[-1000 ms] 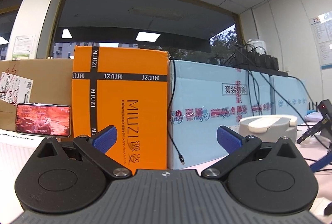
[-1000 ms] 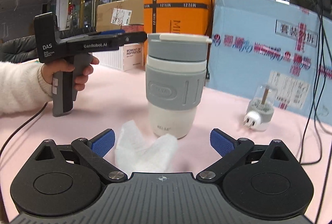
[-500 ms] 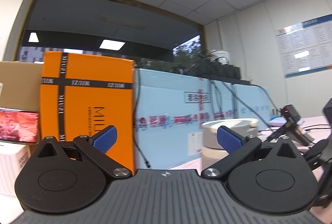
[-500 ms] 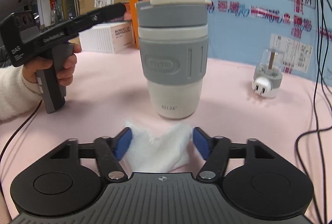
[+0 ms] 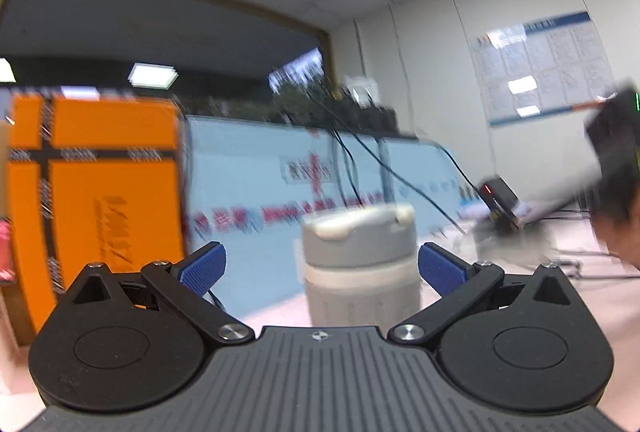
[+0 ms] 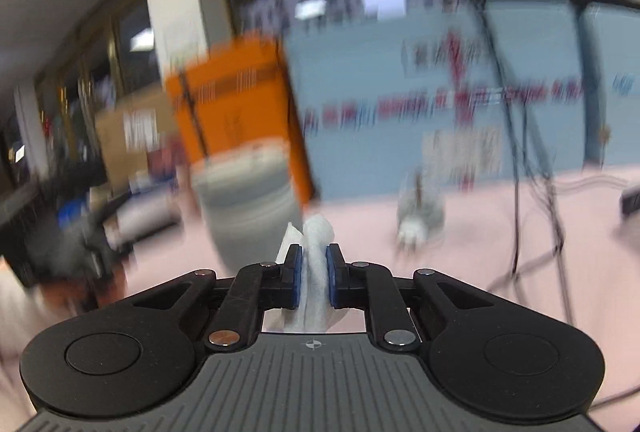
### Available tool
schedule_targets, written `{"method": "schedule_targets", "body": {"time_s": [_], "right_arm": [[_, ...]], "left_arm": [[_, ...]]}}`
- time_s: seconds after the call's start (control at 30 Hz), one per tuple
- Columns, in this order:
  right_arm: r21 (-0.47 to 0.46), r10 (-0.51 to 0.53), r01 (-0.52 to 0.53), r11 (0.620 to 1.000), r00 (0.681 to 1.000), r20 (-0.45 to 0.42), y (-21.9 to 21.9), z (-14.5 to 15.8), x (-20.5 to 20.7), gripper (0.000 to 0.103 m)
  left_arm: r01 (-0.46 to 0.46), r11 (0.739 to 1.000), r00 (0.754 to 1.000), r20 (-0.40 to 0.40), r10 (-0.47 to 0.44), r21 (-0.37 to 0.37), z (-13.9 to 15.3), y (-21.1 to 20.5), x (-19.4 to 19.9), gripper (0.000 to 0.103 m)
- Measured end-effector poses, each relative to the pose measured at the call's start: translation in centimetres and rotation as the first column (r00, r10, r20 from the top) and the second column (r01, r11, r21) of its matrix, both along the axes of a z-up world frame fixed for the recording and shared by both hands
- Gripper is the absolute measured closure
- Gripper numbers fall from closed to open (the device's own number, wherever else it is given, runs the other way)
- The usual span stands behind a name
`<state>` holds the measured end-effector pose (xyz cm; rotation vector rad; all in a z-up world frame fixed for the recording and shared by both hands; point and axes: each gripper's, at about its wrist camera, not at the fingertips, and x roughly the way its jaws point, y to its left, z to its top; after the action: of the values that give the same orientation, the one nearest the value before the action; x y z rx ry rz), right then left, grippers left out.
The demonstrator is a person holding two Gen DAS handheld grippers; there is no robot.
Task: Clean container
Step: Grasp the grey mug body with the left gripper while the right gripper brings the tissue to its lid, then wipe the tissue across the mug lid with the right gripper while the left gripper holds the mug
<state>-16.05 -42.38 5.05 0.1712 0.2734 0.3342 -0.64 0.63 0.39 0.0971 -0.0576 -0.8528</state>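
Observation:
The container is a grey-and-white lidded cup [image 5: 360, 260] standing on the pink table. In the left wrist view it sits just ahead of my left gripper [image 5: 322, 266], a little right of centre between the spread blue pads; the gripper is open and does not touch it. In the right wrist view the cup [image 6: 250, 204] is blurred, ahead and to the left. My right gripper [image 6: 313, 266] is shut on a white tissue [image 6: 314, 252], whose crumpled top sticks up above the pads.
An orange box [image 5: 96, 188] and pale blue cartons [image 5: 260, 192] stand behind the cup. Black cables [image 6: 532, 192] hang down at the right, with a small plug-in device [image 6: 420, 212] on the table. A black device with a red light [image 5: 498, 194] sits far right.
My right gripper closed on the tissue and lifted it off the table, swinging right. My left gripper turned right, bringing the cup between its open fingers.

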Motion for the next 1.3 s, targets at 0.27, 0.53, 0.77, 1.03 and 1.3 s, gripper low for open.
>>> {"method": "schedule_targets", "body": {"time_s": [0.27,0.53,0.77,1.03,1.3], "right_arm": [[0.062,0.130,-0.142,0.988,0.977,0.171,4.0,3.6,3.3,0.091],[0.048,0.147,-0.154,0.987,0.982,0.117,7.0,1.5,7.3,0.091],[0.047,0.143,-0.149,0.988,0.984,0.107,6.9,1.0,7.7,0.090],[0.010,0.041,-0.042,0.999,0.991,0.128,6.5,0.8,6.8,0.090],[0.020,0.169,-0.172,0.985,0.980,0.107,8.2,0.7,6.5,0.090]], "left_arm": [[0.060,0.988,0.982,-0.184,-0.033,0.141,0.1,-3.7,2.7,0.000],[0.070,0.974,0.987,-0.155,-0.037,0.215,-0.8,-5.4,2.7,0.009],[0.090,0.970,0.986,-0.160,-0.054,0.225,-1.1,-5.4,2.5,0.021],[0.090,0.970,0.986,-0.156,-0.055,0.226,-1.0,-5.4,2.5,0.021],[0.086,0.970,0.987,-0.152,-0.052,0.227,-0.9,-5.4,2.7,0.021]]}}
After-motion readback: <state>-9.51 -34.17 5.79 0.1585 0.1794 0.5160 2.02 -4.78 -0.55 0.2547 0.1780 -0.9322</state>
